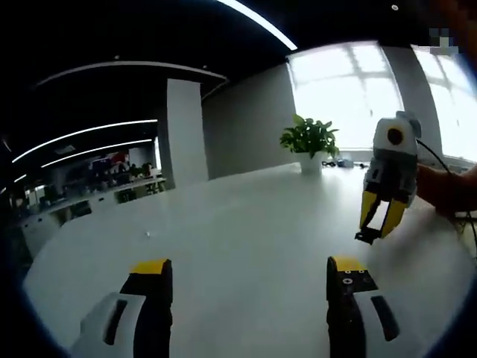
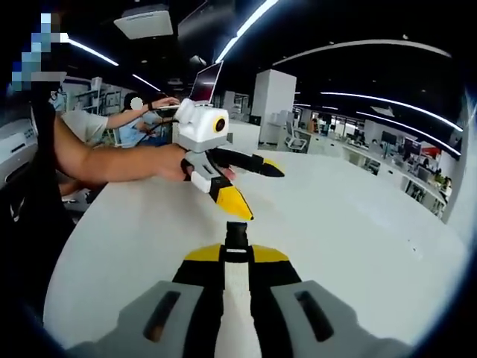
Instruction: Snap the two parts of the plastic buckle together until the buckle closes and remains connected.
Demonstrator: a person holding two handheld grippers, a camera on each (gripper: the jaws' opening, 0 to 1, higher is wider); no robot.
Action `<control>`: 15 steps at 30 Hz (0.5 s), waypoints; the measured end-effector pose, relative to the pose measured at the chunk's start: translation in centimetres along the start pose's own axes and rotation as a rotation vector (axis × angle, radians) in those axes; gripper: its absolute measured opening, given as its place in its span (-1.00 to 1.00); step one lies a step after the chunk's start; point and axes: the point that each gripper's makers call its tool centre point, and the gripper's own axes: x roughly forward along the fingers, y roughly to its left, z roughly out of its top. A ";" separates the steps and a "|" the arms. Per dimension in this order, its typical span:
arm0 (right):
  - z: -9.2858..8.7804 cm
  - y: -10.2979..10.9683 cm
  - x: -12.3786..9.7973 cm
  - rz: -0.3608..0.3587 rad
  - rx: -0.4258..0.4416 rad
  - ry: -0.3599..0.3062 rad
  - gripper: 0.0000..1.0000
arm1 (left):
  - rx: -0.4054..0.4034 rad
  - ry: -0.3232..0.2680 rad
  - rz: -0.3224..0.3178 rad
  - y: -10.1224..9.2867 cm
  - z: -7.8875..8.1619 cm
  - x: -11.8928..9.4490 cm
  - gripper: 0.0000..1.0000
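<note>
A small black buckle part (image 2: 236, 236) sticks out from between the yellow tips of my right gripper (image 2: 236, 252), which is shut on it. In the left gripper view the same right gripper (image 1: 378, 227) hangs over the table at the right, tips down, with the black buckle part (image 1: 367, 238) at its tips. My left gripper (image 1: 248, 267) stands wide open with nothing between its jaws. In the right gripper view the left gripper (image 2: 262, 192) floats above the table just beyond the held part, its jaws spread.
A round white table (image 1: 223, 216) lies under both grippers. A potted plant (image 1: 309, 140) stands at its far edge by bright windows. A person's arm (image 2: 112, 162) holds the left gripper. A laptop (image 2: 207, 82) and a seated person (image 2: 138, 119) are at the far side.
</note>
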 end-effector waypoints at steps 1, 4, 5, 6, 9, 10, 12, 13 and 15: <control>0.0 -0.3 0.0 -0.010 0.004 0.002 -0.80 | 0.000 -0.002 0.002 0.1 0.1 -0.1 0.76; 0.2 -0.9 0.1 -0.029 0.011 -0.004 -0.80 | -0.017 -0.016 0.000 0.1 0.4 -0.2 0.77; 0.4 -1.2 0.2 -0.040 0.012 -0.010 -0.80 | -0.017 -0.016 0.000 0.1 0.4 -0.2 0.77; 0.4 -1.5 0.2 -0.053 0.013 -0.011 -0.80 | -0.013 -0.012 -0.002 0.0 0.3 -0.1 0.79; 0.5 -2.0 0.3 -0.068 0.012 -0.004 -0.80 | -0.008 -0.001 0.030 0.4 0.1 -0.1 0.87; 0.6 -2.2 0.4 -0.072 0.015 -0.005 -0.80 | -0.007 0.003 0.031 0.5 0.0 -0.1 0.88; 0.8 -2.4 0.5 -0.080 0.024 -0.014 -0.80 | -0.011 0.002 0.047 0.8 0.0 -0.1 0.93; 0.8 -2.9 0.5 -0.105 0.037 -0.017 -0.79 | -0.011 0.001 0.050 0.9 0.0 -0.1 0.93; 0.8 -3.4 0.7 -0.119 0.044 -0.015 -0.79 | -0.015 0.002 0.057 1.0 0.0 -0.2 0.93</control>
